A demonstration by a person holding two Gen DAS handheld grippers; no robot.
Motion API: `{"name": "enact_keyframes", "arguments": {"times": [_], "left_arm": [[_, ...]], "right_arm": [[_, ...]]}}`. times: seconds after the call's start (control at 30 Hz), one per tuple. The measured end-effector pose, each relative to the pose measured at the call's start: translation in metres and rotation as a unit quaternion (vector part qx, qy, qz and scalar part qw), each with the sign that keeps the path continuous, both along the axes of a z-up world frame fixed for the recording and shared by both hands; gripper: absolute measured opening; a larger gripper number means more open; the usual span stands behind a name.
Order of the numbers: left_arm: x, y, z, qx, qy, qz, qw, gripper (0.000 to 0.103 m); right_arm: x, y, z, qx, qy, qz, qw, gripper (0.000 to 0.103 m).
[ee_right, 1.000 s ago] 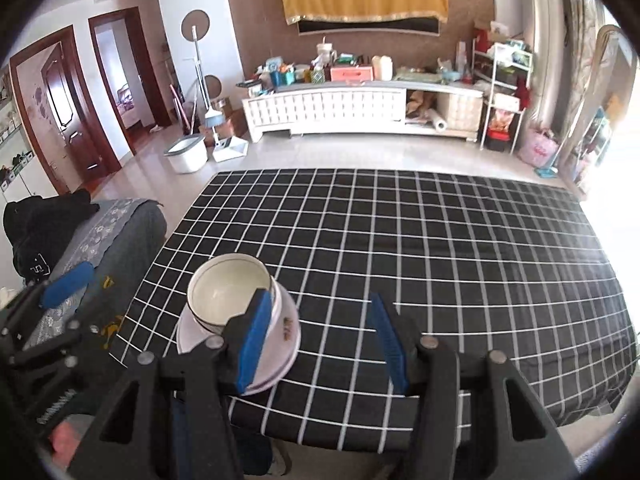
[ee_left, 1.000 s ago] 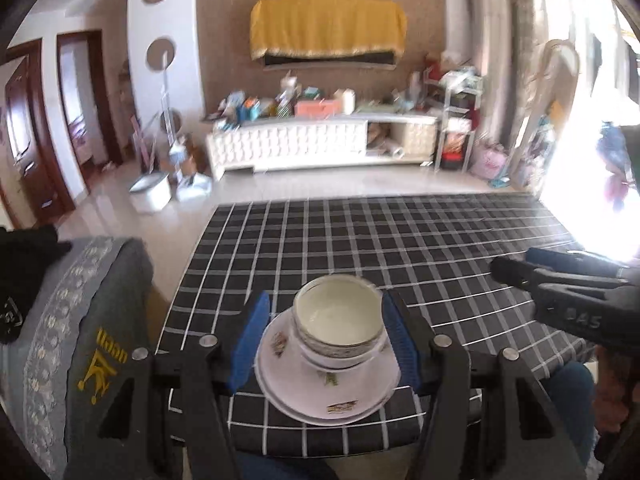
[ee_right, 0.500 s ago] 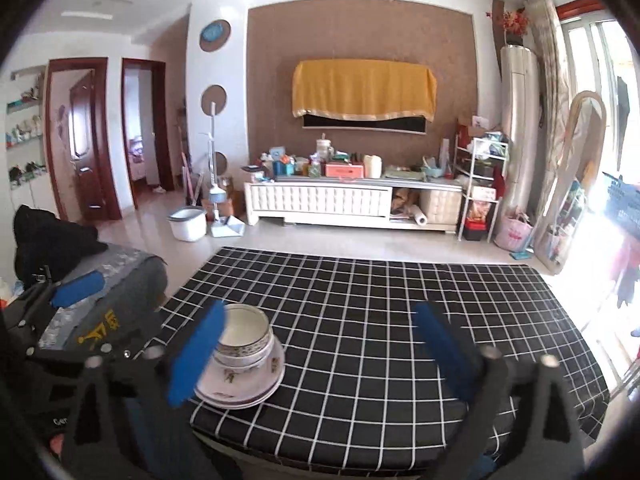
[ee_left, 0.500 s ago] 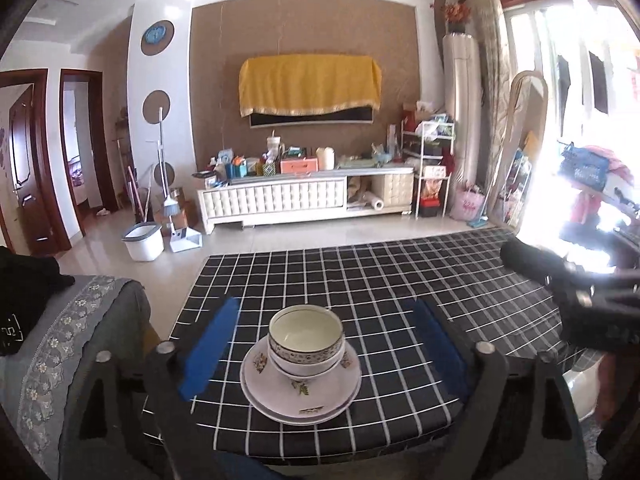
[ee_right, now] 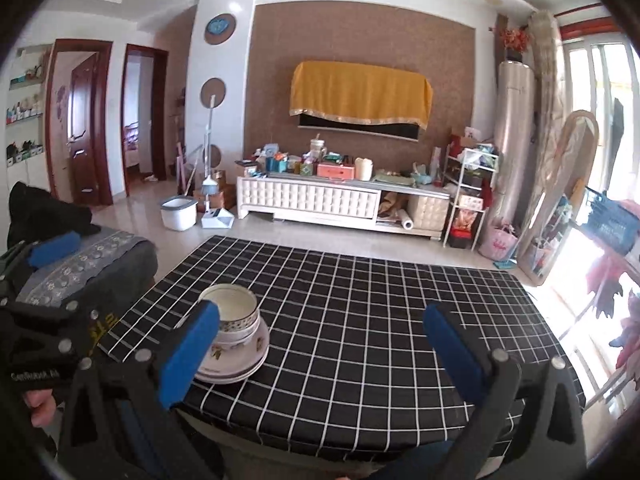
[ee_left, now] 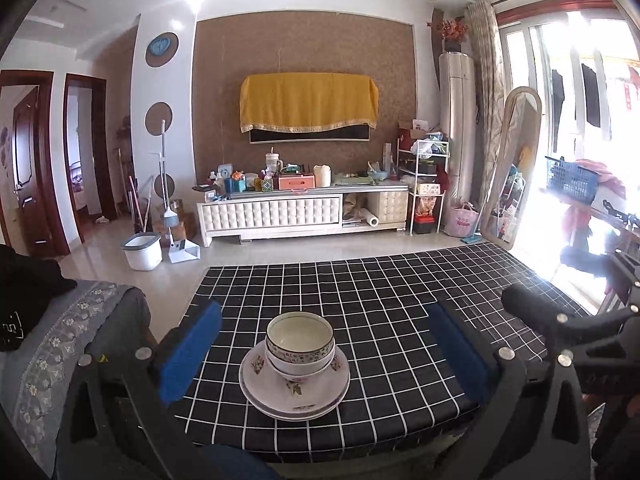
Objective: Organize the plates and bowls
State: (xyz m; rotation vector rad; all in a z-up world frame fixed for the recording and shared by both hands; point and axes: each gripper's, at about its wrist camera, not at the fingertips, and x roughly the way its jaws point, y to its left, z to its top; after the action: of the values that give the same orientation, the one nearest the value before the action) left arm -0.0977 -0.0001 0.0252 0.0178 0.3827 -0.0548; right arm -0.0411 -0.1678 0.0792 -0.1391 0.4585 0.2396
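Two stacked bowls (ee_left: 299,336) with patterned rims sit in a small pile of floral plates (ee_left: 294,396) near the front left of a table under a black checked cloth (ee_left: 380,288). My left gripper (ee_left: 324,316) hangs just in front of the stack. Its jaws are opening, and the blue pads (ee_left: 190,350) stand well clear of the dishes with nothing held. In the right wrist view the bowls (ee_right: 236,316) and plates (ee_right: 240,364) lie to the left, partly behind my right gripper's left pad. My right gripper (ee_right: 322,314) is open wide over bare cloth (ee_right: 360,320), empty.
A grey embroidered seat cover (ee_left: 60,340) with a black garment lies left of the table. A hand (ee_right: 38,404) holds the left gripper's body (ee_right: 40,320). Across the tiled floor stand a white cabinet (ee_left: 272,212), a mop bucket (ee_left: 142,252) and a mirror (ee_left: 516,168).
Both grippers drew back and up from the stack and tilted toward the room. Their jaws went from half closed, the left's pads flanking the bowl, to wide apart.
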Motion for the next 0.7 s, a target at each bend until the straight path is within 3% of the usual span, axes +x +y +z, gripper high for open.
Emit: {"name": "enact_keyframes", "arguments": {"times": [0.7], "left_arm": [[-0.003,-0.005,-0.002,-0.004,0.011,-0.012,0.9999,0.102]], "right_arm": [[-0.012,-0.010,-0.001,0.015,-0.006,0.001,1.000,0.103]]}}
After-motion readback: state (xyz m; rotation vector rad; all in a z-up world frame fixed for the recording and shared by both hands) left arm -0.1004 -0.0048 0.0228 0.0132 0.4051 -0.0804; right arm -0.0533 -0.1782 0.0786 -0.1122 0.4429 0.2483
